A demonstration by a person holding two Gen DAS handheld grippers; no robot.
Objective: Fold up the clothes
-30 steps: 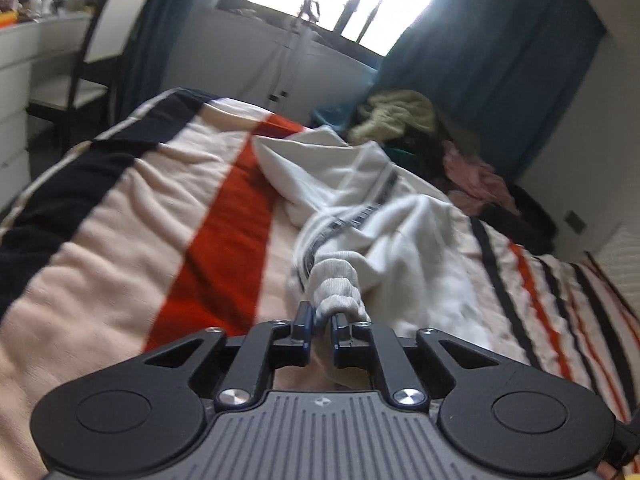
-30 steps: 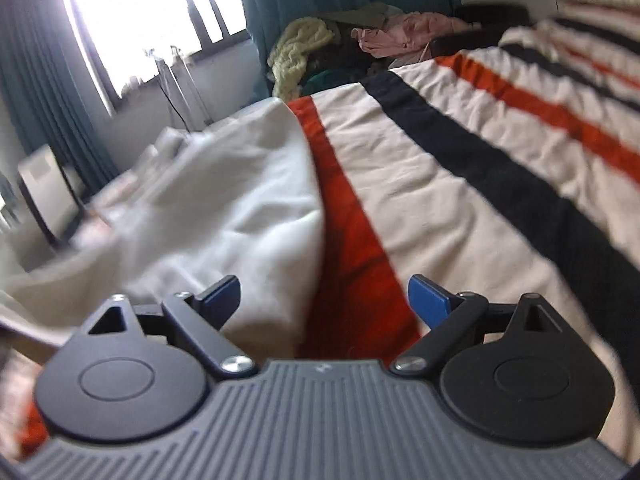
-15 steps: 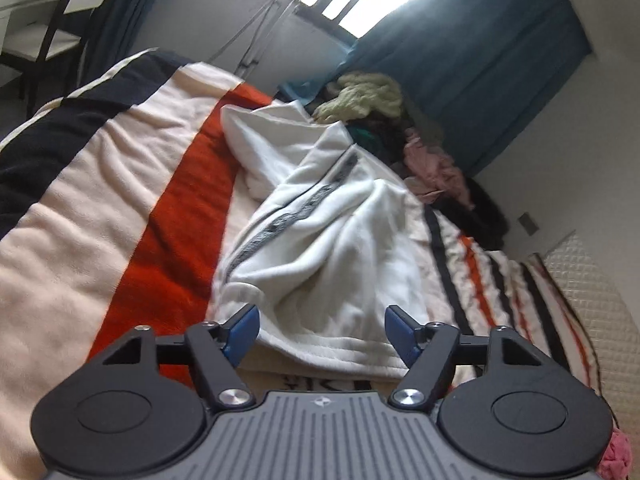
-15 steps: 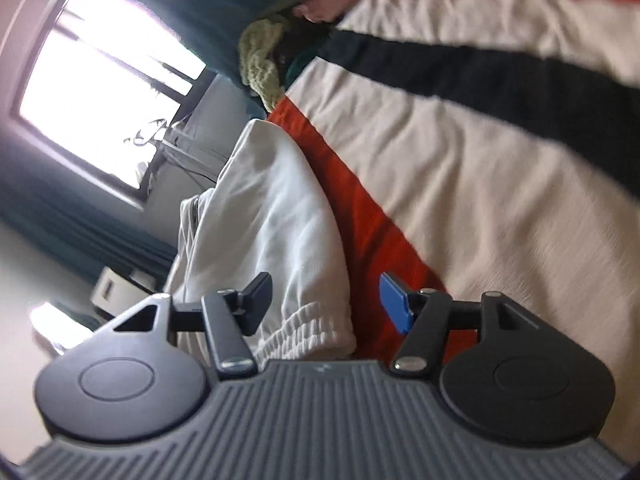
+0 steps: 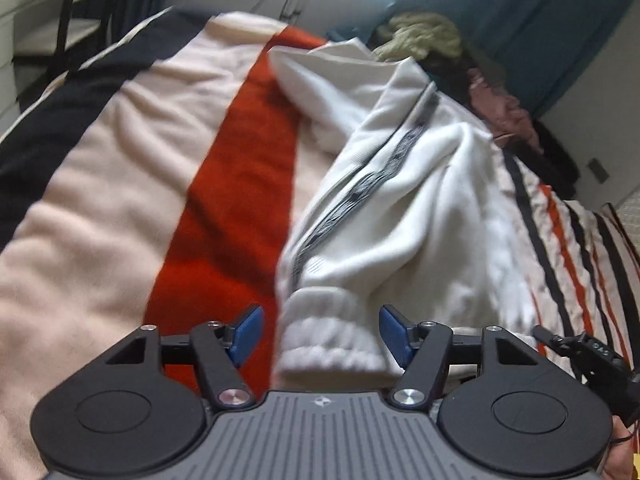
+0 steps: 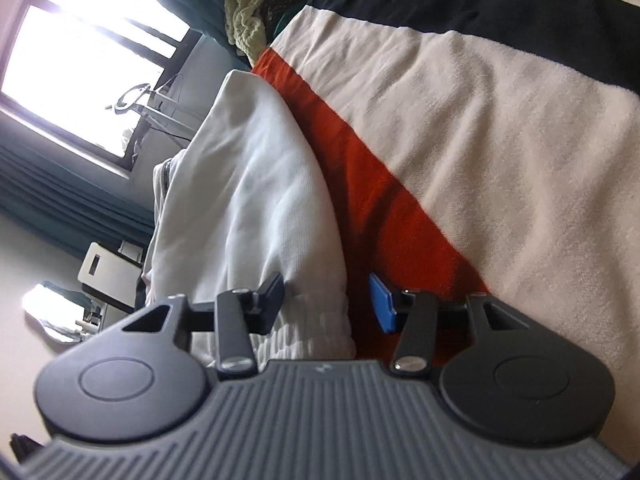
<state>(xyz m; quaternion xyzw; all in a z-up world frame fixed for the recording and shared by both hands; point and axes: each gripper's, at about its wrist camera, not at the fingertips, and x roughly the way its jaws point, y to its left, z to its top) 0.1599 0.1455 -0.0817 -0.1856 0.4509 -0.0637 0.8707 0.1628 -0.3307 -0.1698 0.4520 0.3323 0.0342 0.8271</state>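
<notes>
A white sweatshirt with a dark patterned stripe lies crumpled on the striped bed blanket. Its ribbed cuff lies between the jaws of my open left gripper, which do not clamp it. In the right wrist view the same garment lies along the red stripe. Its ribbed hem sits between the jaws of my open right gripper. The right view is rolled on its side.
A heap of other clothes lies at the far end of the bed under blue curtains. A chair and white desk stand at the left. The bright window is beyond the bed.
My left gripper was shut on the cuff a second ago, then opened, and has now moved back up to the cuff. My right gripper has rolled sideways and closed in on the hem.
</notes>
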